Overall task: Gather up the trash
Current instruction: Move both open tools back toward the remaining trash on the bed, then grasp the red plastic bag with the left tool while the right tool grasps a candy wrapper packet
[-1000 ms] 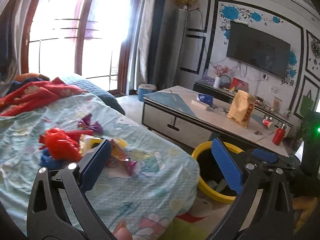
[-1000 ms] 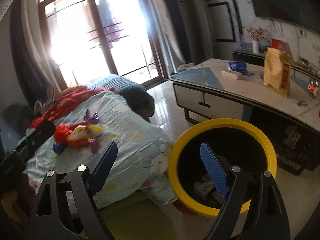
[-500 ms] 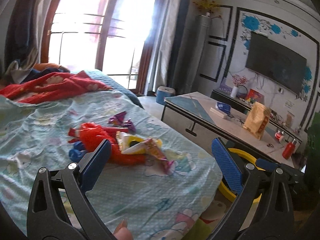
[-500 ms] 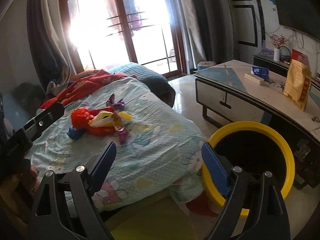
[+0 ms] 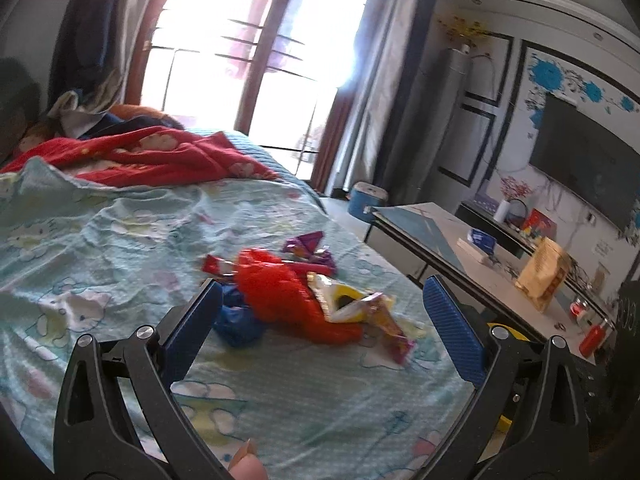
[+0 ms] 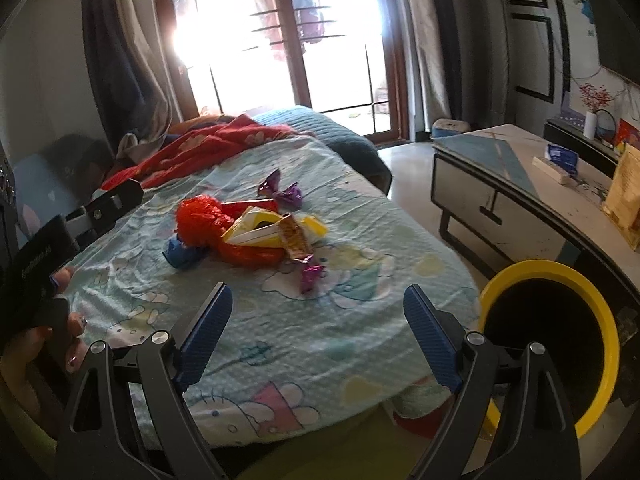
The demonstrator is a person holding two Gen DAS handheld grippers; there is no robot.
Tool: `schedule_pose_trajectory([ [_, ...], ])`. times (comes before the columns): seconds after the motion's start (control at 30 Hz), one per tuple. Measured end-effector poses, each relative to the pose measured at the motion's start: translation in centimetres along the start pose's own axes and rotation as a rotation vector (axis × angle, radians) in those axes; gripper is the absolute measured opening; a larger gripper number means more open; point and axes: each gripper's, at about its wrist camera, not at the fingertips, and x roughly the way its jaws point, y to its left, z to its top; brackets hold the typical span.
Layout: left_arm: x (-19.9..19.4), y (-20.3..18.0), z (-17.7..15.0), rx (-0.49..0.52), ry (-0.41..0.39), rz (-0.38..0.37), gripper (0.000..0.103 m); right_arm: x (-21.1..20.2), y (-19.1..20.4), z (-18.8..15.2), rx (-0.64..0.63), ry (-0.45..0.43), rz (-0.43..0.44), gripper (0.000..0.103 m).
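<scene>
A pile of trash lies on the light blue bed sheet (image 5: 100,240): a crumpled red bag (image 5: 288,300) (image 6: 212,224), a blue wrapper (image 5: 236,320) (image 6: 180,254), a yellow and white packet (image 5: 340,300) (image 6: 268,228), purple wrappers (image 5: 308,248) (image 6: 280,188) and a small purple one (image 6: 310,274). My left gripper (image 5: 320,320) is open and empty, just short of the pile. My right gripper (image 6: 318,316) is open and empty, over the sheet before the pile. The yellow-rimmed black bin (image 6: 552,344) stands on the floor at the bed's right.
A red blanket (image 5: 152,156) lies at the bed's far end. A low table (image 6: 520,184) with a brown paper bag (image 5: 540,280) and a box stands to the right. The left gripper's body (image 6: 60,232) and hand show at the right wrist view's left.
Both grippers have swung left from the bin toward the bed. The trash pile now sits between each gripper's fingers in view and looks closer. Both stay open.
</scene>
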Motion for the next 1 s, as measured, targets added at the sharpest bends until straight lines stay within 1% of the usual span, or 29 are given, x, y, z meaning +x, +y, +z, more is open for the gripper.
schedule_pose_trajectory([
  [0.2,1.1,2.1,0.0,-0.017,0.014,0.040,0.092,3.2,1.1,0.7,-0.021,0.042,0.032,0.085],
  [0.37,2.7,3.5,0.0,-0.034,0.047,0.038,0.092,6.1,0.9,1.5,-0.011,0.068,0.041,0.084],
  [0.4,3.0,3.7,0.0,-0.036,0.053,0.037,0.092,6.7,0.9,1.7,-0.013,0.075,0.039,0.084],
  [0.43,3.4,3.9,-0.1,-0.041,0.063,0.031,0.092,7.4,0.8,1.8,-0.015,0.084,0.040,0.081],
  [0.5,4.2,4.3,0.0,-0.051,0.079,0.023,0.086,8.5,0.7,1.9,-0.016,0.100,0.037,0.077],
  [0.6,5.4,4.6,0.2,-0.062,0.101,0.004,0.079,10.1,0.4,1.9,-0.006,0.121,0.041,0.073],
  [0.63,5.7,4.7,0.2,-0.065,0.105,0.000,0.078,10.6,0.4,1.9,-0.005,0.127,0.043,0.070],
  [0.7,6.4,4.9,0.5,-0.076,0.113,-0.009,0.072,11.3,0.4,1.8,-0.006,0.136,0.050,0.066],
  [0.8,7.4,4.9,0.8,-0.085,0.131,-0.018,0.069,12.1,0.6,1.8,-0.010,0.148,0.064,0.059],
  [0.87,8.1,5.0,1.0,-0.091,0.142,-0.019,0.069,12.4,0.7,1.7,-0.015,0.157,0.084,0.046],
  [0.9,8.5,5.0,0.9,-0.101,0.154,-0.023,0.068,12.5,0.8,1.6,-0.016,0.160,0.093,0.042],
  [0.93,8.7,5.0,0.9,-0.109,0.161,-0.023,0.068,12.5,0.9,1.4,-0.018,0.163,0.111,0.029],
  [0.97,9.0,5.1,0.9,-0.116,0.167,-0.026,0.066,12.4,1.0,1.3,-0.023,0.164,0.120,0.022],
  [1.0,9.3,5.1,0.8,-0.120,0.175,-0.032,0.063,12.3,1.1,1.1,-0.033,0.162,0.122,0.022],
])
